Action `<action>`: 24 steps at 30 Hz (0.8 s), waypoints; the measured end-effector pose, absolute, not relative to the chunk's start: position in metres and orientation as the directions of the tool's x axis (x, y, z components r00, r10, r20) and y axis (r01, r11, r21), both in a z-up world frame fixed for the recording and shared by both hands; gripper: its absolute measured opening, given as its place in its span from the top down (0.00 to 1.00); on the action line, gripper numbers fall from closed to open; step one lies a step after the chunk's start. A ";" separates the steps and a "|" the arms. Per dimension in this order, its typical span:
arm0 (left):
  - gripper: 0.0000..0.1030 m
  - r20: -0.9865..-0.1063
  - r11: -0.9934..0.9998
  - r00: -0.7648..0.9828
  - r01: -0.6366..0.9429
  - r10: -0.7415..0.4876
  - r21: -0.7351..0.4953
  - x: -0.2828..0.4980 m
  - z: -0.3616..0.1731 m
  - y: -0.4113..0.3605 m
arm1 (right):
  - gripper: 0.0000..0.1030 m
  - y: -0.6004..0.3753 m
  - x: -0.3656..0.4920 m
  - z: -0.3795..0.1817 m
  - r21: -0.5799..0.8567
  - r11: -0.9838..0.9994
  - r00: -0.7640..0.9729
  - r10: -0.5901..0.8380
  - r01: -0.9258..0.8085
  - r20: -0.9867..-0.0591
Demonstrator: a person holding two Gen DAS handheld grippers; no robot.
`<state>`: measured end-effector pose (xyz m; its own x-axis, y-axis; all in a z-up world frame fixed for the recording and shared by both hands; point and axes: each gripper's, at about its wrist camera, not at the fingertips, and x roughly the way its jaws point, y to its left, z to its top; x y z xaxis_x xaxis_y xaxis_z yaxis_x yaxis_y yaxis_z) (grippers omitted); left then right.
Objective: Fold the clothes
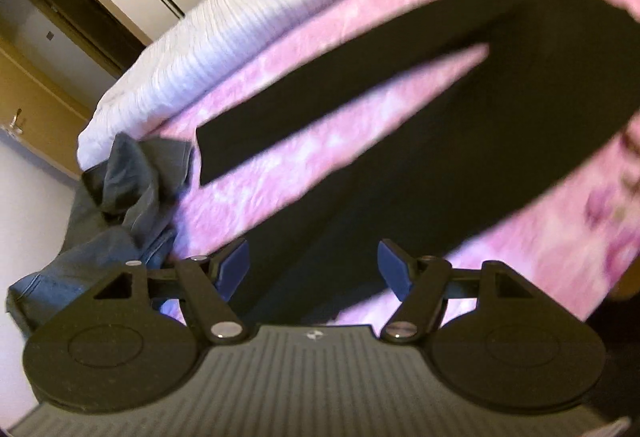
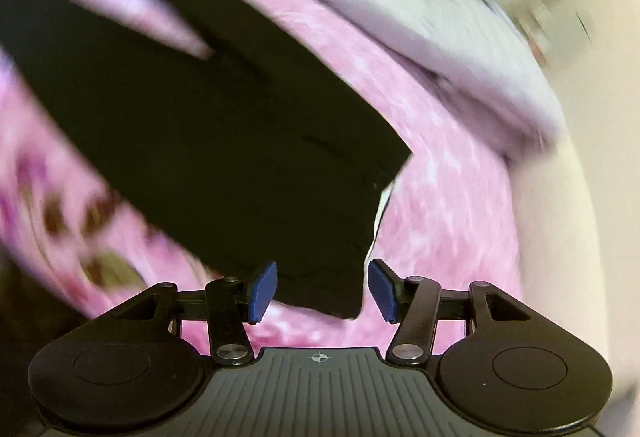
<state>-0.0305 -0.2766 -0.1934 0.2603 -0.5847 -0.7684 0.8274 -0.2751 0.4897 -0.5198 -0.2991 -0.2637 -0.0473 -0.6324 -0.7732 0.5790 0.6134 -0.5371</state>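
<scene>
Now, from the left wrist, black pants (image 1: pixel 400 109) lie flat on the pink blanket (image 1: pixel 280 173) of a bed, both legs spread in a V. The left gripper (image 1: pixel 314 273) hangs over one pant leg, near its end. Its fingers (image 1: pixel 236 269) are spread apart and pinch nothing. A heap of grey clothes (image 1: pixel 128 197) sits off the blanket's edge, past the far pant leg.

From the right wrist, the picture is blurry. The right gripper (image 2: pixel 322 291) hangs over the waist corner of the pants (image 2: pixel 200 141). Its fingers (image 2: pixel 264 291) are spread too, with the corner showing between them, but they do not press it.

The pants look soft, thin and light, so they will flop and sag when lifted. Good spots to grab seem to be the waist corner and a leg end.
</scene>
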 end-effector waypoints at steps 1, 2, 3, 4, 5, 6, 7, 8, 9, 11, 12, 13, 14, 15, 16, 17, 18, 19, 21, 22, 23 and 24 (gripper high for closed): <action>0.35 -0.772 -0.287 0.276 0.814 -0.573 0.505 -0.028 -0.201 -0.273 | 0.47 -0.297 -0.526 -0.276 -0.553 0.639 -0.039 -0.635 0.534 -0.772; 0.35 -0.772 -0.297 0.292 0.800 -0.565 0.521 -0.026 -0.208 -0.269 | 0.47 -0.295 -0.531 -0.287 -0.555 0.668 -0.027 -0.627 0.496 -0.779; 0.35 -0.772 -0.309 0.307 0.786 -0.557 0.535 -0.023 -0.215 -0.266 | 0.47 -0.294 -0.535 -0.298 -0.556 0.695 -0.016 -0.619 0.456 -0.786; 0.35 -0.774 -0.325 0.318 0.771 -0.547 0.547 -0.021 -0.223 -0.262 | 0.47 -0.292 -0.539 -0.309 -0.558 0.720 -0.006 -0.610 0.411 -0.792; 0.35 -0.776 -0.343 0.328 0.756 -0.539 0.558 -0.018 -0.231 -0.260 | 0.47 -0.291 -0.541 -0.318 -0.563 0.741 -0.005 -0.603 0.367 -0.797; 0.35 -0.775 -0.360 0.333 0.741 -0.537 0.567 -0.015 -0.238 -0.258 | 0.47 -0.290 -0.542 -0.326 -0.564 0.755 -0.006 -0.597 0.335 -0.802; 0.35 -0.775 -0.380 0.336 0.724 -0.535 0.575 -0.010 -0.246 -0.257 | 0.47 -0.289 -0.542 -0.333 -0.564 0.765 -0.008 -0.591 0.309 -0.806; 0.37 -0.776 -0.400 0.338 0.707 -0.533 0.583 -0.006 -0.254 -0.256 | 0.47 -0.289 -0.541 -0.337 -0.562 0.766 -0.016 -0.587 0.311 -0.809; 0.39 -0.777 -0.421 0.339 0.690 -0.530 0.588 0.000 -0.263 -0.255 | 0.47 -0.289 -0.539 -0.340 -0.560 0.766 -0.024 -0.584 0.315 -0.812; 0.45 -0.785 -0.470 0.332 0.655 -0.524 0.591 0.013 -0.282 -0.257 | 0.47 -0.292 -0.536 -0.341 -0.553 0.753 -0.047 -0.577 0.357 -0.815; 0.45 -0.782 -0.494 0.331 0.629 -0.528 0.600 0.021 -0.291 -0.257 | 0.47 -0.293 -0.535 -0.340 -0.550 0.744 -0.059 -0.574 0.381 -0.817; 0.45 -0.778 -0.517 0.332 0.600 -0.534 0.611 0.028 -0.302 -0.259 | 0.48 -0.295 -0.533 -0.340 -0.546 0.734 -0.071 -0.570 0.404 -0.819; 0.45 -0.774 -0.539 0.332 0.570 -0.539 0.620 0.035 -0.312 -0.260 | 0.48 -0.296 -0.531 -0.340 -0.543 0.726 -0.082 -0.566 0.421 -0.820; 0.45 -0.771 -0.561 0.332 0.539 -0.543 0.628 0.043 -0.322 -0.261 | 0.49 -0.295 -0.527 -0.343 -0.546 0.731 -0.088 -0.564 0.410 -0.821; 0.44 -0.769 -0.584 0.332 0.508 -0.546 0.633 0.052 -0.331 -0.262 | 0.50 -0.295 -0.523 -0.346 -0.549 0.735 -0.095 -0.562 0.397 -0.822; 0.44 -0.765 -0.601 0.333 0.477 -0.552 0.642 0.061 -0.338 -0.261 | 0.50 -0.295 -0.518 -0.350 -0.552 0.744 -0.097 -0.561 0.377 -0.822; 0.44 -0.761 -0.617 0.334 0.448 -0.556 0.647 0.070 -0.346 -0.260 | 0.50 -0.295 -0.513 -0.353 -0.553 0.749 -0.100 -0.559 0.364 -0.823; 0.44 -0.759 -0.633 0.333 0.420 -0.559 0.651 0.080 -0.353 -0.260 | 0.50 -0.295 -0.508 -0.357 -0.554 0.754 -0.102 -0.558 0.352 -0.824; 0.44 -0.758 -0.658 0.327 0.377 -0.565 0.652 0.098 -0.364 -0.260 | 0.51 -0.295 -0.497 -0.363 -0.556 0.757 -0.101 -0.559 0.344 -0.823; 0.45 -0.758 -0.672 0.322 0.353 -0.567 0.652 0.106 -0.370 -0.260 | 0.57 -0.295 -0.491 -0.367 -0.557 0.757 -0.100 -0.560 0.340 -0.822; 0.46 -0.756 -0.682 0.320 0.327 -0.571 0.654 0.113 -0.374 -0.259 | 0.59 -0.295 -0.485 -0.371 -0.562 0.759 -0.100 -0.564 0.329 -0.820; 0.47 -0.753 -0.692 0.318 0.301 -0.576 0.656 0.119 -0.379 -0.259 | 0.65 -0.295 -0.480 -0.375 -0.565 0.761 -0.100 -0.566 0.319 -0.818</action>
